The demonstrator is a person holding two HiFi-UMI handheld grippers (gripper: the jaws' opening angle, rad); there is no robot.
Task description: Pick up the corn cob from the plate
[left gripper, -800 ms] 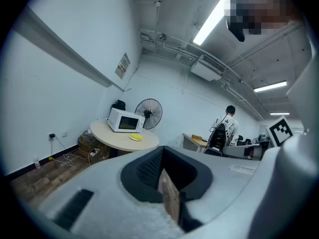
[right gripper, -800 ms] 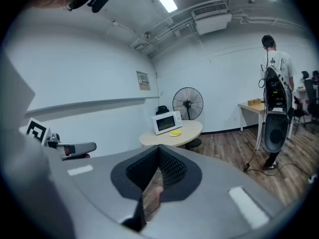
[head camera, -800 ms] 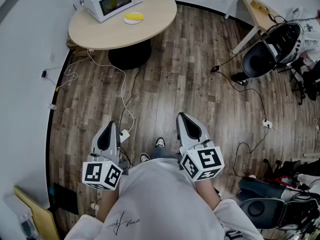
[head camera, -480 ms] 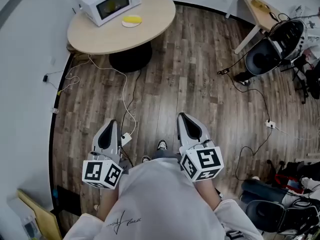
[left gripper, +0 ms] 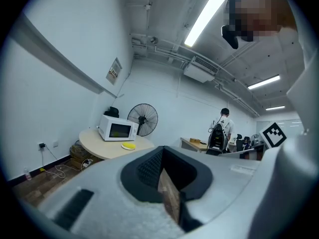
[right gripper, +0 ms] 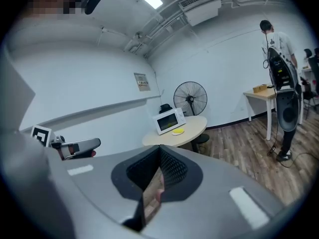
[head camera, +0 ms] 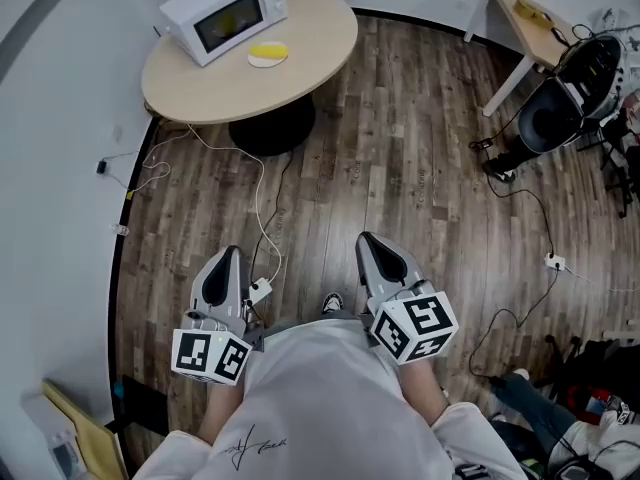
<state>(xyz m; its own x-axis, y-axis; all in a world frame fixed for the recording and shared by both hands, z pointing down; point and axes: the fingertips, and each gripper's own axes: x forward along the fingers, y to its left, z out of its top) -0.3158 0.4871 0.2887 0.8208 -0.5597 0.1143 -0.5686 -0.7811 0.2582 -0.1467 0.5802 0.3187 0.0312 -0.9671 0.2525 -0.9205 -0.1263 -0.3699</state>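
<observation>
Since the person stands well back from the furniture, the wood-plank floor [head camera: 400, 168] takes up most of the head view. Its brown boards are streaked and matte, with thin cables [head camera: 262, 208] trailing loosely across them.

Beyond it is the round table [head camera: 300, 63], which has a smooth pale top on a dark central pedestal. A boxy white microwave [head camera: 225, 13] sits toward the top's far left edge with its glass door facing the middle. That leaves the near and right parts of the top bare, which I judge leaves room for a reach from this side.

The left gripper [head camera: 229, 255] and right gripper [head camera: 367, 238] are held low against the body, pointing forward over the floor. This looks like a carrying pose for the walk across the room, not a reach. Each is a grey moulded shell that tapers to a tip, with ribbed black pads inside and a checker-marked cube at its back. Each gripper's own view shows the two jaws drawn together, leaving only a sliver of floor between them. Neither has hold of anything.

A small white plate [head camera: 268, 61] lies near the middle of the tabletop, just in front of the microwave. On it lies the corn cob [head camera: 268, 52], a short yellow oblong. It is too small here to show any texture and is well apart from both grippers, so the approach is not yet made.
</observation>
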